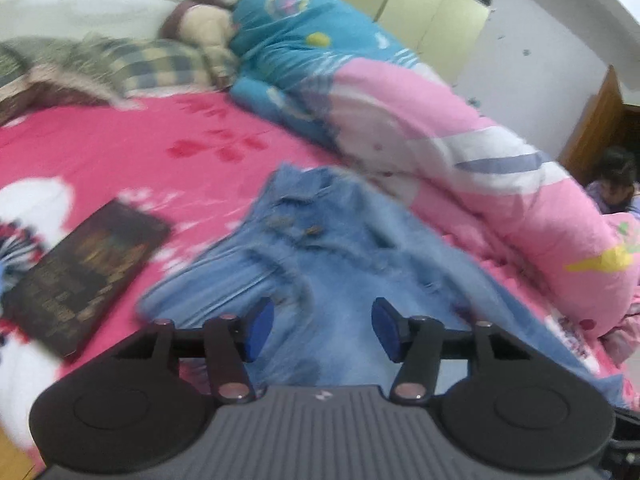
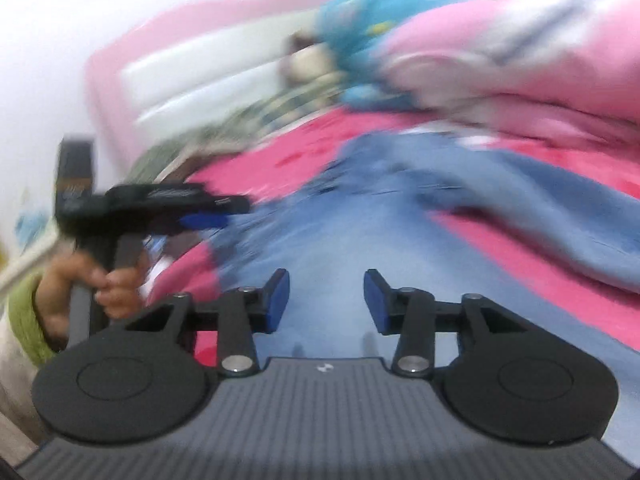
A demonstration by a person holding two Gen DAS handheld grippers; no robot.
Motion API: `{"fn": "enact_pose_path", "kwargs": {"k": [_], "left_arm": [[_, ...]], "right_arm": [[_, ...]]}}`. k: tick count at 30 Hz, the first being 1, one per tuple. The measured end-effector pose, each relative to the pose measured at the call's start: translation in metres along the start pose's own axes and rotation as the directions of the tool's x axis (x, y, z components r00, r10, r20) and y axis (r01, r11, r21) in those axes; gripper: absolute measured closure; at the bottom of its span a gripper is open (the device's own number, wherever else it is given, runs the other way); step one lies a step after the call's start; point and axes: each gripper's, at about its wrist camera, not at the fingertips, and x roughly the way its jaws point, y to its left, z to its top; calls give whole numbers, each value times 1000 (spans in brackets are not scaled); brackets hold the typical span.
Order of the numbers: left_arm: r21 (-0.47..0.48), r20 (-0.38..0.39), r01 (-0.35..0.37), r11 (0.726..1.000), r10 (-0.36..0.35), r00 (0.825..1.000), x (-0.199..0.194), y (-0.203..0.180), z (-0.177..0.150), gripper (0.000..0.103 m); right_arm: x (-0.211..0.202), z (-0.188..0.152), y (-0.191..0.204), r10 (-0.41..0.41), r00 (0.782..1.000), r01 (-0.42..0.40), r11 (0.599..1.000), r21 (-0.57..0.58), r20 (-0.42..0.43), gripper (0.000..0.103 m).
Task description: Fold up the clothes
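The bed is covered by a bright pink sheet (image 1: 120, 148) with red flower prints and white patches, and a white padded headboard (image 2: 200, 80) framed in pink stands at the far end. Along the right side lies a rolled quilt (image 1: 400, 120), blue at the head end and pink nearer. Up by the headboard sit a checked pillow (image 1: 160, 68) and a brown and cream stuffed toy (image 1: 200, 20). A dark book (image 1: 84, 272) lies flat on the sheet to the left. Pale yellow-green cupboard doors (image 1: 432, 20) stand against the far wall, and a person (image 1: 616, 184) sits low beyond the quilt at the right edge.

A pair of light blue jeans (image 1: 328, 248) is spread on the sheet just beside the quilt. The waistband with its buttons points toward the headboard, and the long axis runs from there back toward the foot of the bed.

The left gripper (image 1: 323, 330) hovers over the denim with its blue pads apart and nothing between them. The right gripper (image 2: 326, 300) is likewise spread wide and empty over the jeans, though that view is badly blurred. A hand (image 2: 100, 292) in a green cuff grips the left tool's handle.
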Motion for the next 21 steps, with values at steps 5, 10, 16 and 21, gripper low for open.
{"fn": "enact_pose_path", "kwargs": {"k": [5, 10, 16, 21], "left_arm": [[97, -32, 117, 988, -114, 993, 35, -59, 8, 44], [154, -106, 176, 972, -161, 981, 88, -104, 0, 45], [263, -127, 155, 952, -125, 984, 125, -130, -20, 44], [311, -138, 147, 939, -108, 985, 138, -131, -32, 44]], "right_arm": [[-33, 5, -62, -263, 964, 264, 963, -56, 25, 62], [-4, 18, -101, -338, 941, 330, 916, -230, 1, 62], [58, 23, -117, -273, 955, 205, 889, -409, -113, 65], [93, 22, -122, -255, 948, 133, 864, -486, -193, 66]]}}
